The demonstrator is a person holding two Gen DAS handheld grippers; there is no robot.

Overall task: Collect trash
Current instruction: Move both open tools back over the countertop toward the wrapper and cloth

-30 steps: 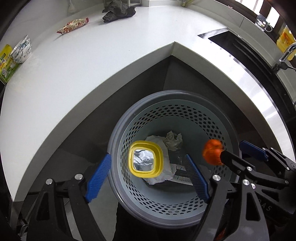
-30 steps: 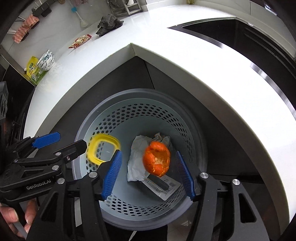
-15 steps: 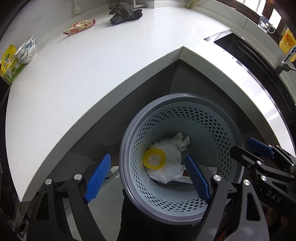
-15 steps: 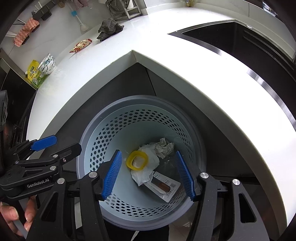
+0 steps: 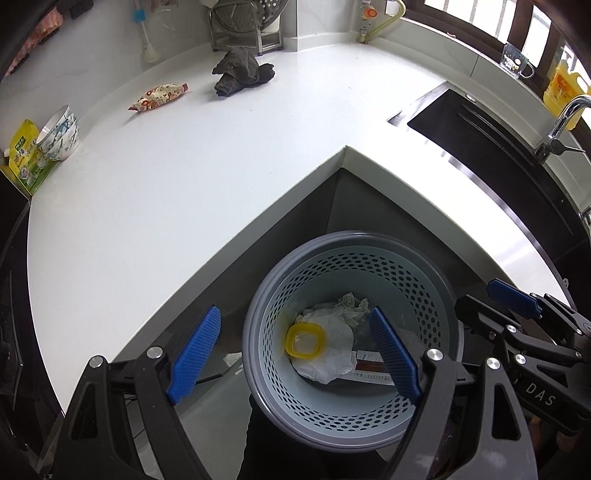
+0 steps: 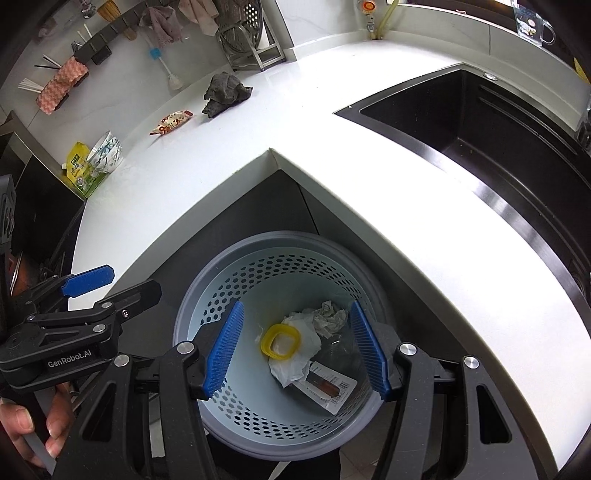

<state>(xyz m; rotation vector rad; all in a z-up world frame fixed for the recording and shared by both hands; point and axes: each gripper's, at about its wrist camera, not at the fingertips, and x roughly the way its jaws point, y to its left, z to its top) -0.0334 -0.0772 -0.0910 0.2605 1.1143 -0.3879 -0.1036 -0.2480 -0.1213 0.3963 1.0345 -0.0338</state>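
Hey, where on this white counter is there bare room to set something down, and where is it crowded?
Bare: the counter from its inner corner back toward the snack wrapper and grey rag, and the strip between the bin and sink. Crowded: the far left edge with bowls and yellow packet, and the back wall by the rack.

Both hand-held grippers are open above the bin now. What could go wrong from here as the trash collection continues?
1. The snack wrapper lies far back on the counter, near the dark cloth; a reach may catch the cloth instead.
2. The bowl stands at the counter's edge, so a sweeping arm might knock it.
3. The left hand-held gripper and right hand-held gripper hang close together over the bin and could collide.
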